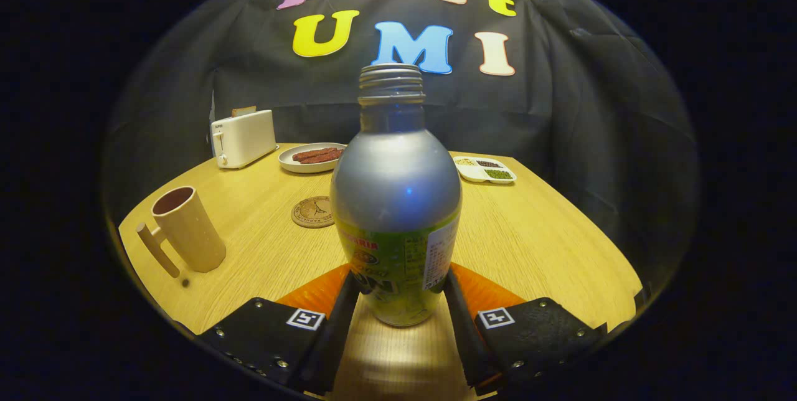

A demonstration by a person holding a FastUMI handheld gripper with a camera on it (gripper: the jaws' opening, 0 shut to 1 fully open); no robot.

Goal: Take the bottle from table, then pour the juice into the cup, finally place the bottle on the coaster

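- The cup (187, 230) stood on the table (548, 245) well off to the left of the fingers, mouth up, handle toward the camera; nothing showed as poured into it yet.
- The toaster (243, 138) and a plate (310, 157) of sausages sat beyond it, by the far edge.
- The coaster (313, 212) lay flat and bare just behind and left of the bottle, so the last step was not done.
- The bottle (397, 202) stood upright between the fingers, long axis vertical, its uncapped threaded neck pointing straight up and its base apparently on the table.
- The gripper (398, 292) had closed on the bottle's lower body, both fingers pressing its sides.
- By my judgement the task was at the take: grasp made, with lifting, pouring and placing left.
- A divided tray (485, 170) of small foods lay far right.
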